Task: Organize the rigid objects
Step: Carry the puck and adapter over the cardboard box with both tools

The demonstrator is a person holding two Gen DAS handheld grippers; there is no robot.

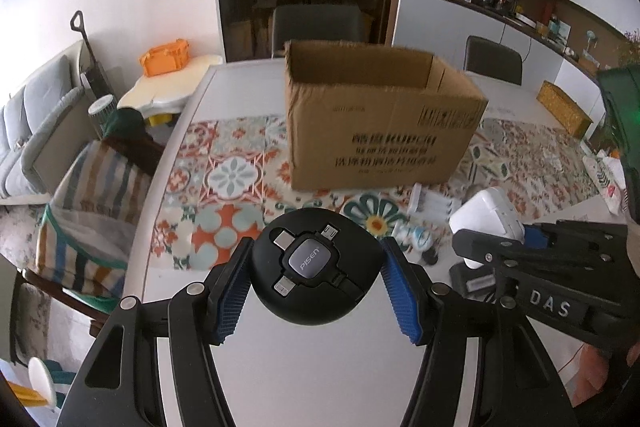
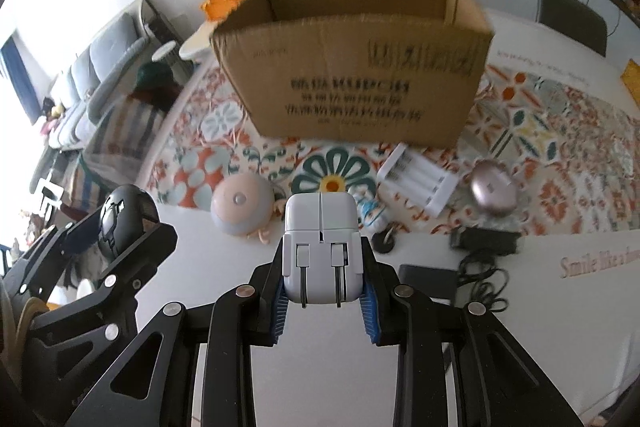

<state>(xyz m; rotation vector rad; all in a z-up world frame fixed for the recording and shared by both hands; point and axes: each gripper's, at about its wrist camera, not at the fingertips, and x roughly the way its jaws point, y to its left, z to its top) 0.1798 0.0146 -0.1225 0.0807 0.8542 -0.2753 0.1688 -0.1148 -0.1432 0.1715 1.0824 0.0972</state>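
My left gripper point(image 1: 316, 267) is shut on a round black PISEN cable reel point(image 1: 316, 267), held above the table's near edge. It also shows at the left of the right wrist view point(image 2: 120, 219). My right gripper point(image 2: 320, 267) is shut on a white plug adapter point(image 2: 320, 235), which shows in the left wrist view point(image 1: 488, 215) to the right. An open cardboard box point(image 1: 376, 123) stands on the patterned mat ahead; the right wrist view shows the cardboard box point(image 2: 352, 75) too.
On the mat point(image 2: 540, 139) before the box lie a white battery holder point(image 2: 416, 183), a pink oval case point(image 2: 492, 193), a round pink-and-grey device point(image 2: 240, 207), a small figurine point(image 2: 370, 211) and a black charger with cable point(image 2: 480, 247). Chairs point(image 1: 320, 23) stand behind the table.
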